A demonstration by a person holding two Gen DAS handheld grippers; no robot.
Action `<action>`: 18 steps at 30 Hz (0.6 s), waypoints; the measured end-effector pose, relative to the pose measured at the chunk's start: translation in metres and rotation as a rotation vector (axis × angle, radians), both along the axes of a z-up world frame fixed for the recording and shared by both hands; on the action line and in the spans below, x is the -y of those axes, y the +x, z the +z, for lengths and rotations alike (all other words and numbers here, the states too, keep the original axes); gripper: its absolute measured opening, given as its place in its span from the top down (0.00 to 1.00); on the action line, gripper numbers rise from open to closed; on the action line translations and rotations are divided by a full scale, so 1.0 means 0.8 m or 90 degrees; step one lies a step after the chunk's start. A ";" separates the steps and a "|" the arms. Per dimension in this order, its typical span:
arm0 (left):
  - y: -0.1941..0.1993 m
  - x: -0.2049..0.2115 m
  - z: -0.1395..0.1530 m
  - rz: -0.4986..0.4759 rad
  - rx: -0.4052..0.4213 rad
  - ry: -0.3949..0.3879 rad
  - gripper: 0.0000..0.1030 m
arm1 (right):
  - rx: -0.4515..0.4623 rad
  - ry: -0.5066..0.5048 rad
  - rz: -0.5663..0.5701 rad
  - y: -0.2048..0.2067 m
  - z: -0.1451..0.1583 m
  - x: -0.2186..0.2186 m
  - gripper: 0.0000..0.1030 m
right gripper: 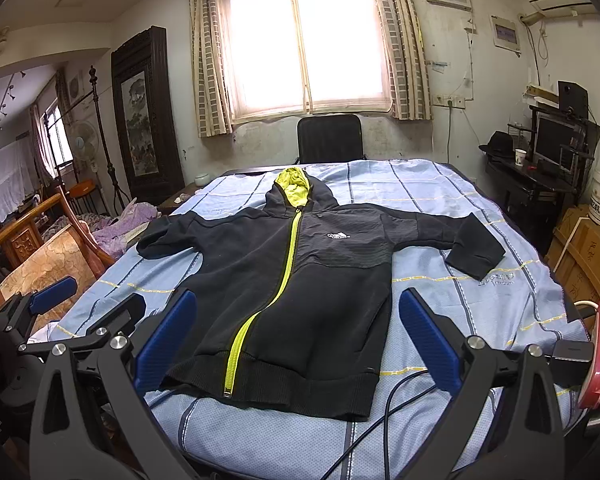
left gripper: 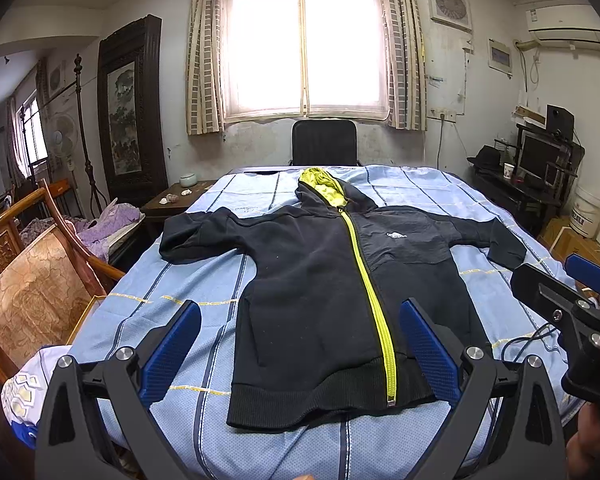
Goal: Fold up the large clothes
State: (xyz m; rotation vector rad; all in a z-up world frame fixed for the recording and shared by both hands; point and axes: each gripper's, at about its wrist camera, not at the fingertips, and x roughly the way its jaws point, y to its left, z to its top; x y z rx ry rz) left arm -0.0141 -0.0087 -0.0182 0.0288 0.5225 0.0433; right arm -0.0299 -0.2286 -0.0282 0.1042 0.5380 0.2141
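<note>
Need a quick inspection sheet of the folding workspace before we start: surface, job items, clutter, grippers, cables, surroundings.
Surface: light blue striped sheet covers the table, fairly smooth.
Job's things: black zip-up hoodie with neon yellow zipper lies face up, zipped, sleeves spread, hood flat; unfolded.
Clutter: red and white object at the table's right edge, identity unclear.
Grippers: left gripper open, empty, near the hem; right gripper open, empty, near the hem.
Cables: black cable runs across the sheet's near edge, just below the hem.
Surroundings: black chair behind the table, bright window, wooden chair at left, dark desk with monitor at right.
</note>
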 end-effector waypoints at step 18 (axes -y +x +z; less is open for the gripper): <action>0.000 -0.001 -0.001 0.002 -0.001 0.001 0.03 | 0.000 0.000 0.000 0.000 0.000 0.000 0.04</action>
